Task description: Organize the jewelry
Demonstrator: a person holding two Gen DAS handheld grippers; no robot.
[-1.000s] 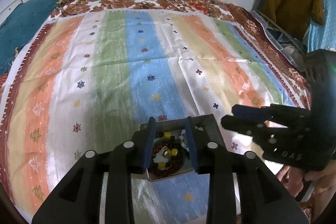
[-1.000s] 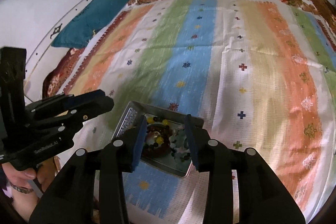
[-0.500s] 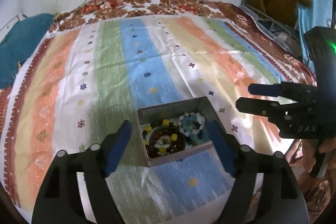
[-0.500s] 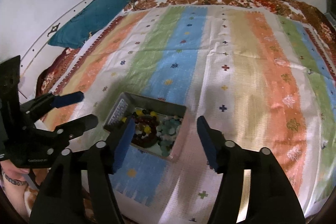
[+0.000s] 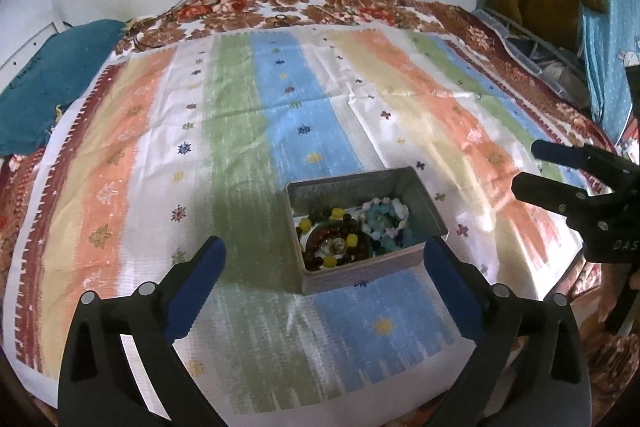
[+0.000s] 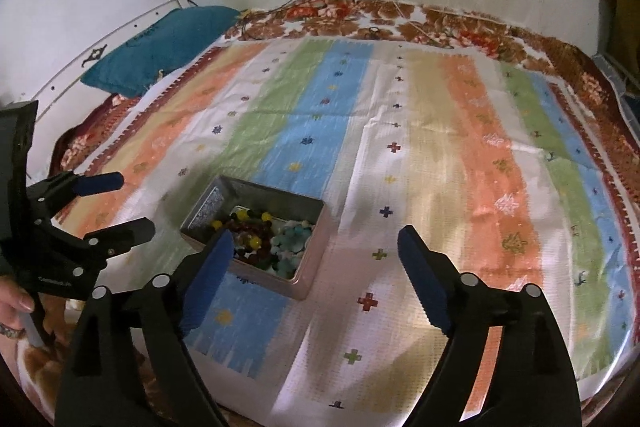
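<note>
The open rectangular grey metal tin [image 5: 362, 227] sits on the striped woven bedspread [image 5: 240, 107] just ahead of the left gripper [image 5: 324, 263], between its 2 blue-padded tips, with its long axis running across the jaws. The right gripper [image 6: 316, 247] lies off to its right, so the left seems nearer. Both grippers' jaws are opening with nothing pressed between them; inside the tin lie a dark red and yellow bead bracelet [image 5: 334, 245] and a pale blue and white bead bracelet [image 5: 386, 219].
</note>
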